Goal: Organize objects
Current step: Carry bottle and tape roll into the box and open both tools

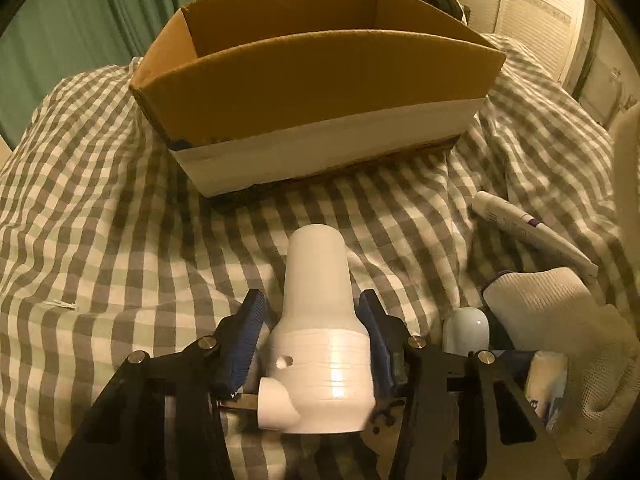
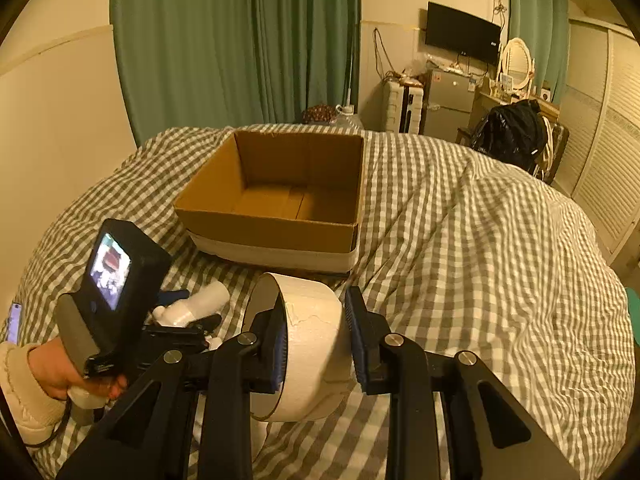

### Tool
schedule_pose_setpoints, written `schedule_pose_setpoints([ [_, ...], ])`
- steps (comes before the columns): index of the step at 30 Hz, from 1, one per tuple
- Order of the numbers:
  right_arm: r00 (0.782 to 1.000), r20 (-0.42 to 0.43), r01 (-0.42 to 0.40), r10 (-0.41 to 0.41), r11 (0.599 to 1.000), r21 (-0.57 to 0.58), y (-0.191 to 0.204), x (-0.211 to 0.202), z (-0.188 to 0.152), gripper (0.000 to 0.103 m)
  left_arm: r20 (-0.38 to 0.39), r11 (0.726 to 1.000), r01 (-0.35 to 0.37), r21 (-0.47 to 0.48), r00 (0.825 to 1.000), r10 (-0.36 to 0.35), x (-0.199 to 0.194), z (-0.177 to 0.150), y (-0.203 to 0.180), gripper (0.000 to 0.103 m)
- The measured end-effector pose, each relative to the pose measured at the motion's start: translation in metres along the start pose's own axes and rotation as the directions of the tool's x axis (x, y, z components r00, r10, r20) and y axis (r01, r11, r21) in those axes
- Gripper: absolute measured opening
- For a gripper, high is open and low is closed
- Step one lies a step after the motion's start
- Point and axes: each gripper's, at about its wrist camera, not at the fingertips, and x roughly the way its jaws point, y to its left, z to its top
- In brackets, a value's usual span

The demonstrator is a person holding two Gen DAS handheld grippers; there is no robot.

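Note:
My left gripper (image 1: 314,312) is shut on a white plastic bottle-shaped object (image 1: 318,344) with a side spout, held low over the checked bedspread. An open, empty cardboard box (image 1: 320,80) stands just ahead of it. My right gripper (image 2: 314,320) is shut on a white tape roll (image 2: 308,344), held above the bed, with the box (image 2: 276,200) ahead and slightly left. The left gripper and its white object (image 2: 200,304) show at the lower left of the right wrist view.
A white tube (image 1: 528,232), a white knitted cloth (image 1: 552,312) and a small pale rounded object (image 1: 466,330) lie on the bed to the right of the left gripper. A phone (image 2: 14,322) lies at the far left. Curtains, a fridge and a chair stand beyond the bed.

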Motion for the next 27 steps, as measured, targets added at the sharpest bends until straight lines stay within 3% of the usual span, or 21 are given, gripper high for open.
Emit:
schedule_pose_setpoints([
  [6, 1.000, 0.008, 0.001, -0.001, 1.000, -0.015, 0.003, -0.003, 0.002, 0.026, 0.046, 0.999, 0.044, -0.031, 0.998, -0.042, -0.030, 0.004, 0.004, 0.043],
  [11, 0.998, 0.062, 0.014, -0.012, 1.000, -0.023, 0.005, -0.024, 0.022, 0.026, 0.141, 0.996, 0.078, -0.041, 0.987, -0.072, -0.078, 0.019, 0.010, 0.043],
  [20, 0.981, 0.192, 0.030, -0.019, 0.998, -0.056, 0.015, -0.043, 0.102, 0.025, 0.295, 0.996, 0.074, -0.053, 0.954, -0.055, -0.136, 0.100, 0.030, 0.043],
  [27, 0.980, 0.197, 0.010, -0.003, 0.999, -0.034, 0.010, 0.001, 0.159, 0.025, 0.335, 0.994, 0.077, -0.080, 0.941, -0.046, -0.123, 0.158, 0.046, 0.043],
])
